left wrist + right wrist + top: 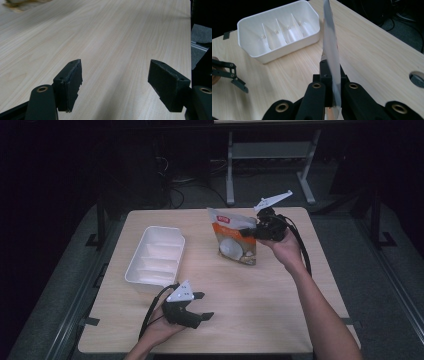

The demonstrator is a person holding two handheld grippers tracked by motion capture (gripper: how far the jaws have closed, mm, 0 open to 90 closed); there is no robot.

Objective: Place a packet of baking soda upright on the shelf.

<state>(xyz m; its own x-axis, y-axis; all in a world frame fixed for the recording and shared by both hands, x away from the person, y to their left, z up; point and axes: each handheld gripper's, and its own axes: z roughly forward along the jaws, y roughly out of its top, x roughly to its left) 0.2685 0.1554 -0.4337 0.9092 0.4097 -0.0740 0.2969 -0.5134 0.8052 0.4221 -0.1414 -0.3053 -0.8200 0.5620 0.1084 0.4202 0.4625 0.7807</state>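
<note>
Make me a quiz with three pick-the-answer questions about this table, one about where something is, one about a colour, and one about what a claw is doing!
1. Where is the tray compared with the snack bag in the high view?
A. to its left
B. to its right
C. under it

2. What colour is the tray?
A. red
B. white
C. green

3. What is the right claw doing?
A. resting open on the table
B. gripping the tray
C. pinching the snack bag

Answers:
1. A, the tray sits on the table left of the bag.
2. B, its walls and dividers are white.
3. C, the right gripper view shows its jaws shut on the bag's edge, holding it upright, while the left claw stands open over bare wood.
</note>
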